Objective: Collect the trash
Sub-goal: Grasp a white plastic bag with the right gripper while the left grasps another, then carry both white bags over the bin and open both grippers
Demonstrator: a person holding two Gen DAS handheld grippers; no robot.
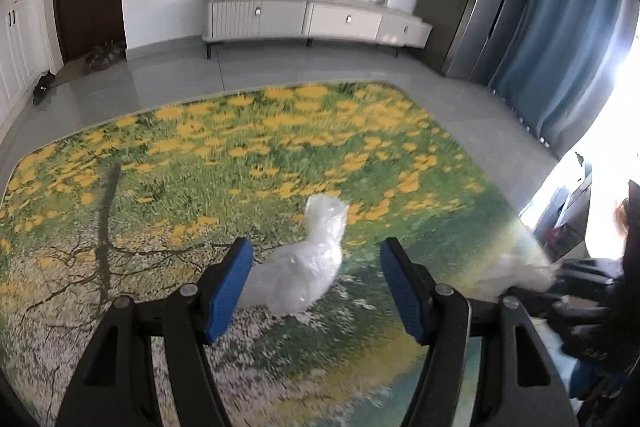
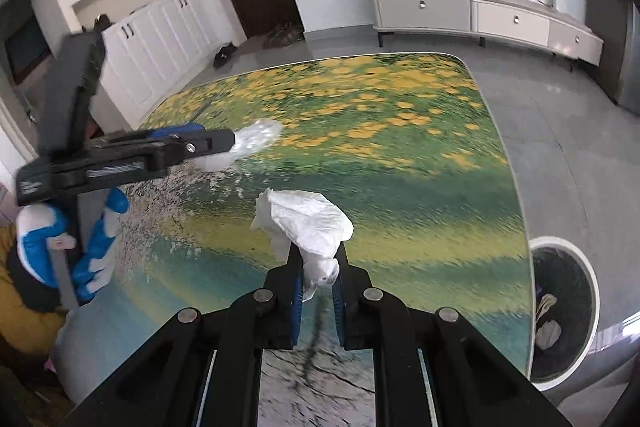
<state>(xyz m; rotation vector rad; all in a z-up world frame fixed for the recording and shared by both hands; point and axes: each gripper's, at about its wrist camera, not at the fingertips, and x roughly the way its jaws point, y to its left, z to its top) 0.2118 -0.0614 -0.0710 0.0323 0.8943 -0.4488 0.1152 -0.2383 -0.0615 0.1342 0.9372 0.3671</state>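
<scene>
Reaching in level from the left of the right wrist view, the left gripper (image 2: 236,143) stretches over the flowered rug (image 2: 400,147), held by a hand in a blue and white glove (image 2: 64,247). Its own camera shows the blue pads (image 1: 230,287) spread wide, with a crumpled clear plastic bag (image 1: 308,263) lying on the rug (image 1: 240,147) between them, near the left pad; whether it touches is unclear. Further right, the right gripper (image 2: 318,279) points forward over the rug, its jaws clamped on the lower end of a crumpled white tissue (image 2: 308,223), which fans out above the fingertips. At the far right, just off the rug's edge, stands a round bin with a white rim (image 2: 592,267); inside its dark liner lie a few pale scraps (image 2: 548,331).
</scene>
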